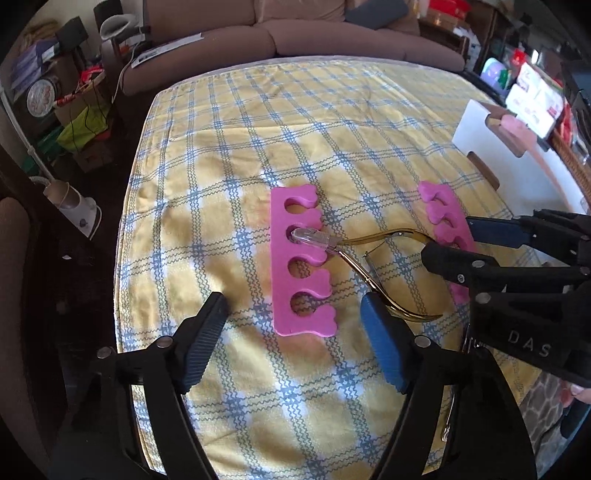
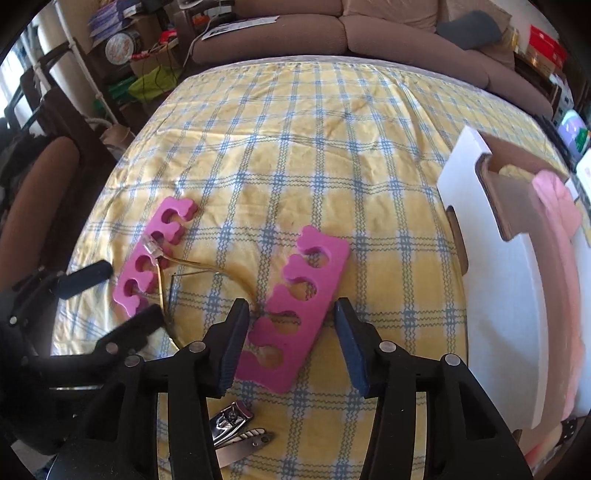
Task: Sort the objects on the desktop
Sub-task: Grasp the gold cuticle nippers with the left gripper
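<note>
Two pink foam toe separators lie on the yellow plaid tablecloth. One [image 1: 301,262] lies between the fingers of my open left gripper [image 1: 295,314]; it also shows in the right wrist view [image 2: 149,258]. The other [image 2: 295,314] lies between the fingers of my open right gripper [image 2: 290,321], seen from the left [image 1: 447,225]. Gold cuticle nippers [image 1: 373,266] with a clear tip cap lie between the two separators, tip resting on the left one. Both grippers hover low and hold nothing.
A white open box [image 2: 491,236] with a brown inner wall and pink cloth stands at the table's right edge. Silver nail clippers [image 2: 236,430] lie near the front edge under my right gripper. A brown sofa [image 1: 295,33] stands beyond the table, clutter at left.
</note>
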`<state>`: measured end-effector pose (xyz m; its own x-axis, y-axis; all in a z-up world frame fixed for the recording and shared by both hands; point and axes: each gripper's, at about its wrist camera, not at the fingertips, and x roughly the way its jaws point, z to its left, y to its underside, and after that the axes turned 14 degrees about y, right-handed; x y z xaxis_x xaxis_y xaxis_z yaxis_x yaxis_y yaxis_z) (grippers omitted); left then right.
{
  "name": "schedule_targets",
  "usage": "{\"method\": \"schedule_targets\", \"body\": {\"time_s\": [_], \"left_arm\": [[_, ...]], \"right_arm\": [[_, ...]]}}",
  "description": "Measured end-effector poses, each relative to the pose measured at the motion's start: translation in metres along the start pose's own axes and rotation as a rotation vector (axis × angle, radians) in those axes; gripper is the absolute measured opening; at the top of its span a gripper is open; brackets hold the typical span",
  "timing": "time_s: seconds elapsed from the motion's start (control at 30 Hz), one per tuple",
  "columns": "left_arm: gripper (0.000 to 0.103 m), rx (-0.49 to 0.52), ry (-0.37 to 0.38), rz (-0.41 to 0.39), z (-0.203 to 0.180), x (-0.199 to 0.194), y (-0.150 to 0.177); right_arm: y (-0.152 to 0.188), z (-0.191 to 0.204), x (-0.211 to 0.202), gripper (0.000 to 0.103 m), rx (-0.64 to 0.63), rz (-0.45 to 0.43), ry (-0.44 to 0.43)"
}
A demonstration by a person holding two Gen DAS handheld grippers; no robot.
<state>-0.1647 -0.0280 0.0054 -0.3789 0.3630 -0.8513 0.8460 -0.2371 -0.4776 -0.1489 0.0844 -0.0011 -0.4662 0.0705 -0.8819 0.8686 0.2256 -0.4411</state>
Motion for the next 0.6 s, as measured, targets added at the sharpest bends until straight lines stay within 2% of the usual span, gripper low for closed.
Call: {"method": "schedule_targets", "body": {"time_s": [0.07, 0.17, 0.27, 0.33, 0.37, 0.4, 0.43, 0.53, 0.6], "left_arm": [[0.066, -0.008, 0.005, -0.005, 0.002, -0.002, -0.001], [0.066, -0.014, 0.018, -0.011, 0.004, -0.003, 0.000], [0.065, -0.021, 0.031, -0.017, 0.006, -0.005, 0.003], [0.065, -0.043, 0.066, -0.017, 0.010, -0.009, 0.003], [0.065, -0.066, 0.093, -0.019, 0.014, -0.011, 0.003], [0.065, -0.101, 0.130, -0.024, 0.020, -0.014, 0.003], [0.065, -0.147, 0.176, -0.030, 0.028, -0.018, 0.003], [0.065, -0.280, 0.299, -0.051, 0.053, -0.027, 0.005], [0.064, -0.315, 0.313, -0.055, 0.064, -0.031, 0.006]], "right_arm": [[0.000, 0.005, 0.000, 0.045, -0.031, -0.009, 0.023], [-0.003, 0.001, 0.001, 0.039, -0.018, -0.001, 0.002], [-0.006, -0.003, 0.001, 0.041, -0.016, 0.021, -0.013], [-0.008, -0.009, -0.009, 0.043, 0.008, -0.019, -0.042], [-0.009, -0.011, -0.015, 0.049, 0.009, -0.048, -0.076], [-0.011, -0.010, -0.020, 0.054, -0.015, -0.071, -0.120], [-0.014, -0.007, -0.021, 0.064, -0.063, -0.072, -0.163], [-0.018, 0.014, -0.021, 0.064, -0.262, -0.059, -0.204], [-0.018, 0.027, -0.016, 0.064, -0.382, -0.049, -0.196]]}}
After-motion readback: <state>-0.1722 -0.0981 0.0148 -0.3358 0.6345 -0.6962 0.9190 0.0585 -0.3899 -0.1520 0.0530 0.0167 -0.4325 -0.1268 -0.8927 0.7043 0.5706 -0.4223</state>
